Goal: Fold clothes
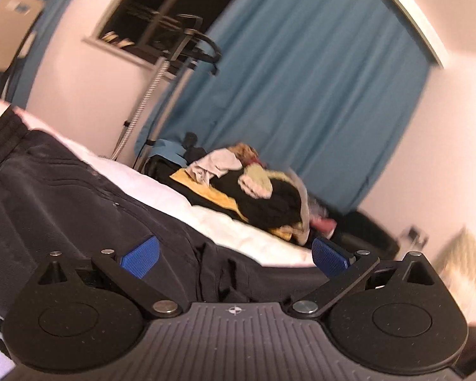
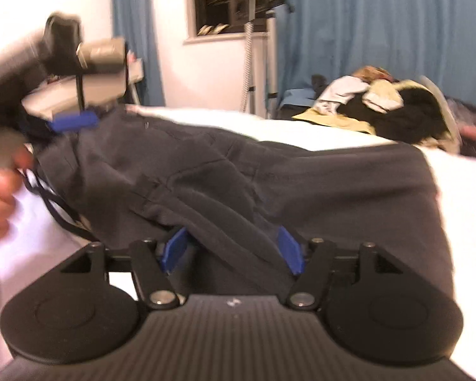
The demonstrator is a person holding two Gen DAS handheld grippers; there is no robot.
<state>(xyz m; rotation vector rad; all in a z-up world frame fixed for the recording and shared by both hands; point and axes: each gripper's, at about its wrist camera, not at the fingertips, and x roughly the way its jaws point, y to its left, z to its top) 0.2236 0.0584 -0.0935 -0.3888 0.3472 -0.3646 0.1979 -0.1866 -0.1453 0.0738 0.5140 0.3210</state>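
Dark trousers (image 2: 238,174) lie lengthwise across white bed (image 2: 333,133), waistband left.

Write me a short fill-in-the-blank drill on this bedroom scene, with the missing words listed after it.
1. The dark trousers lie spread on a bed with a ____ sheet.
2. The curtains behind the bed are ____.
3. The pads on the left hand-held gripper are ____ in colour.
4. At the far end of the bed sits a ____ of unfolded clothes.

Missing words: white; blue; blue; pile
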